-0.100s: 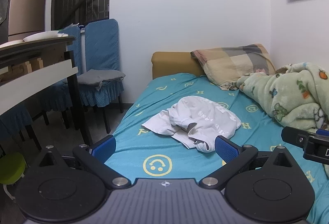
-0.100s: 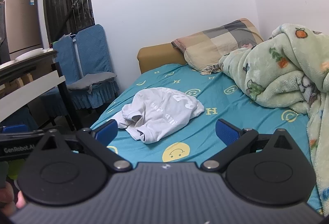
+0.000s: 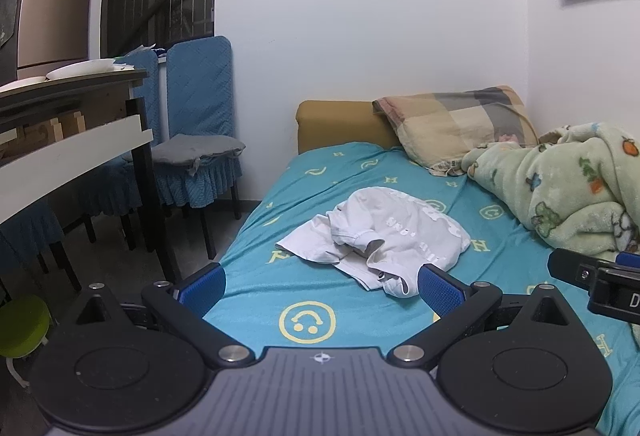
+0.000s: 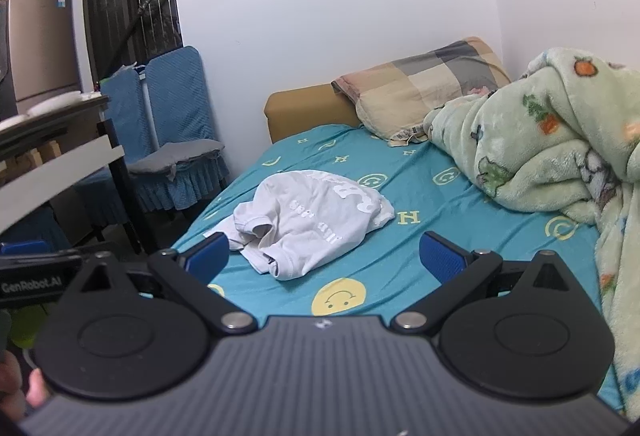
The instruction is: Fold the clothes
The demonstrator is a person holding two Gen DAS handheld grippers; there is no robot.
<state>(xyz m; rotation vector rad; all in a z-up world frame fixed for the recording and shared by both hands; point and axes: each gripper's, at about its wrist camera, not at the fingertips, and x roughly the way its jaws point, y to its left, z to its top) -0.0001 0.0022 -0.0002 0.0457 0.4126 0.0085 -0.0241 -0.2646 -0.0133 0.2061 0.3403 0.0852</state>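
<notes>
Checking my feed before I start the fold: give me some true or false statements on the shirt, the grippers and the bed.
1. The white shirt lies crumpled on the teal sheet. True.
2. The left gripper is clamped on the shirt. False: it is open and holds nothing.
3. The right gripper is open. True.
4. The green blanket covers the shirt. False: it is heaped apart, near the wall.
5. The pillow lies at the bed's head. True.
</notes>
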